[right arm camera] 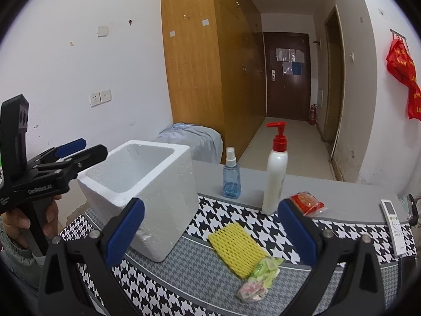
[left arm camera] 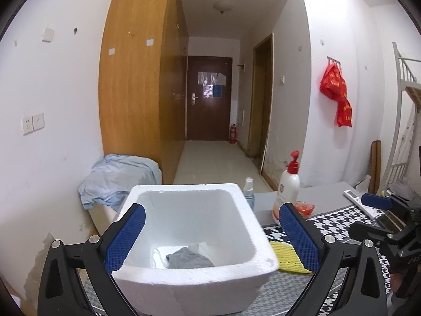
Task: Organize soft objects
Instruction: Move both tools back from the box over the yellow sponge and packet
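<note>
A white foam box (left arm camera: 260,239) stands on the checked tablecloth, with a grey cloth (left arm camera: 188,258) lying on its bottom over something white. My left gripper (left arm camera: 211,208) is open wide, its blue pads (left arm camera: 123,239) on either side of the box's near rim and nothing between them. The right wrist view shows this left gripper (right arm camera: 96,144) from the side, at the box (right arm camera: 163,194). My right gripper (right arm camera: 210,204) is open and empty above the cloth. A yellow foam net (right arm camera: 236,247) and a crumpled green and pink wrapper (right arm camera: 260,276) lie just ahead of it.
A blue spray bottle (right arm camera: 231,179), a white pump bottle with a red top (right arm camera: 275,181), a red packet (right arm camera: 306,202) and a white remote (right arm camera: 394,226) sit along the table's far side. A pale blue cloth heap (left arm camera: 115,176) lies beyond the table. A person's hand (right arm camera: 15,221) holds the left gripper.
</note>
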`<state>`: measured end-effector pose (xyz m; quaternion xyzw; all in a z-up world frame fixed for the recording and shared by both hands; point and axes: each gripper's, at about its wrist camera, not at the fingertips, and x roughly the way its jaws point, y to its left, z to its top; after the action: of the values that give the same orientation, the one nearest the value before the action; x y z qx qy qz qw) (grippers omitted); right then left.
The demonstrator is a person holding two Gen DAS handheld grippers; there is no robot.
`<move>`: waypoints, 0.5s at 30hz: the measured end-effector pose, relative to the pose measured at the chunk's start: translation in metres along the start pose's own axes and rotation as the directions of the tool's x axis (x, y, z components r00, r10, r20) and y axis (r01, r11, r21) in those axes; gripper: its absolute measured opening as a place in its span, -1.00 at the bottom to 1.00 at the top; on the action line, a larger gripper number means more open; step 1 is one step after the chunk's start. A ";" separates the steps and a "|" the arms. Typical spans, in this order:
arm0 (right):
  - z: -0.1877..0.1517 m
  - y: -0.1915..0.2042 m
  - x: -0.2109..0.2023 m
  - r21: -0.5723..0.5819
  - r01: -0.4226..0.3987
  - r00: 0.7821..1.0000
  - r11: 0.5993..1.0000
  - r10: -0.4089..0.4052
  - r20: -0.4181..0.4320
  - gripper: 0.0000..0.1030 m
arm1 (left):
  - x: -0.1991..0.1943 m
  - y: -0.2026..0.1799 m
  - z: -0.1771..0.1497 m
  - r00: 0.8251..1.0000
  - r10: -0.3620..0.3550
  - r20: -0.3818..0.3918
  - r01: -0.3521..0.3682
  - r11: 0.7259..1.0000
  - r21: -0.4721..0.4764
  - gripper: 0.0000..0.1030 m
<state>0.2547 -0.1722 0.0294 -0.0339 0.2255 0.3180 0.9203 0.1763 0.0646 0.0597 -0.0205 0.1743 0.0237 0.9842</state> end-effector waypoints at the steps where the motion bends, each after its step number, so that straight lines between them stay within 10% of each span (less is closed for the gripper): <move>1: -0.001 -0.001 -0.002 0.000 0.000 1.000 1.000 0.000 0.003 0.99 | -0.002 -0.003 -0.001 1.000 0.002 0.004 -0.002 1.000 0.000 0.98; 15: -0.010 -0.020 -0.040 0.011 0.044 0.998 0.999 -0.045 0.038 0.99 | -0.014 -0.041 -0.005 0.999 -0.054 0.003 0.054 0.998 0.023 0.98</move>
<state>0.2348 -0.2130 0.0366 -0.0280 0.2089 0.2968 0.9314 0.1637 0.0226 0.0607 -0.0138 0.1722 -0.0048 0.9850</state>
